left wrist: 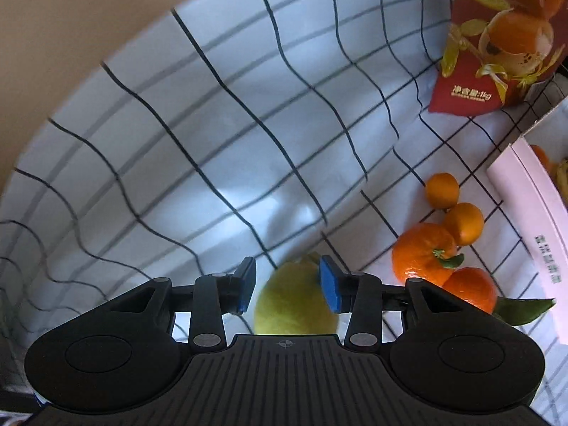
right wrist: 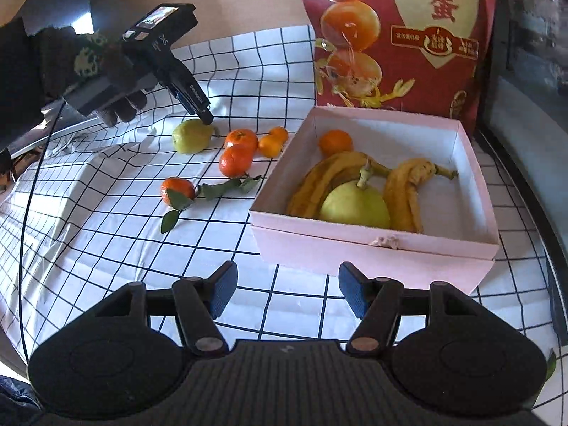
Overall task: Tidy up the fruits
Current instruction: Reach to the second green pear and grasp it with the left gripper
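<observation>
Right now your left gripper (left wrist: 287,285) hangs open over one loose pear (right wrist: 191,135) on the checked cloth (right wrist: 106,234), beside five oranges. Your pink box (right wrist: 372,245) holds another pear, two bananas and one orange; your right gripper (right wrist: 287,293) gapes empty.

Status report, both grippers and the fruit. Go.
Left gripper open, over the loose pear. Right gripper open, empty, before the pink box. Nothing blocking.
</observation>
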`<state>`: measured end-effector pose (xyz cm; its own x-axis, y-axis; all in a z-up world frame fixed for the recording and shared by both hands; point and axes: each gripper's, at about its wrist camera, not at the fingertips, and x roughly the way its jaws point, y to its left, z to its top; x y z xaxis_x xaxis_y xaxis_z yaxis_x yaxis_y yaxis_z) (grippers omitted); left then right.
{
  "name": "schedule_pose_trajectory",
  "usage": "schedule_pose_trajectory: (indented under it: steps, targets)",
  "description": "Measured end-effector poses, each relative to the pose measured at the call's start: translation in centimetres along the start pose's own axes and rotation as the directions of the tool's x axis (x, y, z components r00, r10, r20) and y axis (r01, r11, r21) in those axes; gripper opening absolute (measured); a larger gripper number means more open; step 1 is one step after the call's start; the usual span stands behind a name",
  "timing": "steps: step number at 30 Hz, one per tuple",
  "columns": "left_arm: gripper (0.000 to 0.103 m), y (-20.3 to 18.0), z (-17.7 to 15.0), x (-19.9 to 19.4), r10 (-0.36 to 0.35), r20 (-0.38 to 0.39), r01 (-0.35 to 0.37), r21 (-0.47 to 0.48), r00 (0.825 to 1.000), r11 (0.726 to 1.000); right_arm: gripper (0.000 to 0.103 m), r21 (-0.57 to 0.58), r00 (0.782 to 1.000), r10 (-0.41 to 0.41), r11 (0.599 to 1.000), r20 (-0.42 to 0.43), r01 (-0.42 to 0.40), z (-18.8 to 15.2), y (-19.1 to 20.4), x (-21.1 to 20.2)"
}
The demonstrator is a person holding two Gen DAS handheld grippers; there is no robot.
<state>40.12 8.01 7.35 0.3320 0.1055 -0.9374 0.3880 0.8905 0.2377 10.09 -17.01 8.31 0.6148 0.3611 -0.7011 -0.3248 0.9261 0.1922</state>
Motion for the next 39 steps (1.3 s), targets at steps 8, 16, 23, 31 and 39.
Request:
schedule_pose_trajectory:
  steps: [8, 16, 23, 31, 39]
  targets:
    - [0.057, 1.0, 0.0, 1.9, -0.007, -0.061, 0.004, -0.043, 0.998, 0.999, 0.064, 0.001, 1.0, 0.005, 1.0, -0.002, -0.005, -0.3, 0.4, 0.0]
    - [0.064, 1.5, -2.4, 1.9, -0.035, -0.061, 0.031, -0.058, 0.998, 0.998, 0.064, 0.005, 1.0, 0.015, 1.0, -0.024, -0.015, -0.7, 0.2, 0.5]
    - [0.064, 2.5, -6.6, 0.7, -0.065, 0.061, 0.072, -0.111, 0.996, 0.991, 0.064, -0.021, 0.999, 0.039, 0.999, -0.021, -0.04, -0.9, 0.9, 0.2]
    - [0.064, 2.0, -14.3, -2.5, -0.009, 0.311, 0.103, -0.286, 0.95, 0.953, 0.064, -0.05, 0.998, 0.059, 0.997, -0.028, -0.06, -1.5, 1.7, 0.2]
    - [0.063, 0.6, -18.2, -3.1, 0.041, 0.4, 0.115, -0.358, 0.915, 0.927, 0.064, -0.16, 0.993, 0.107, 0.981, -0.044, -0.113, -0.9, 4.5, 0.8]
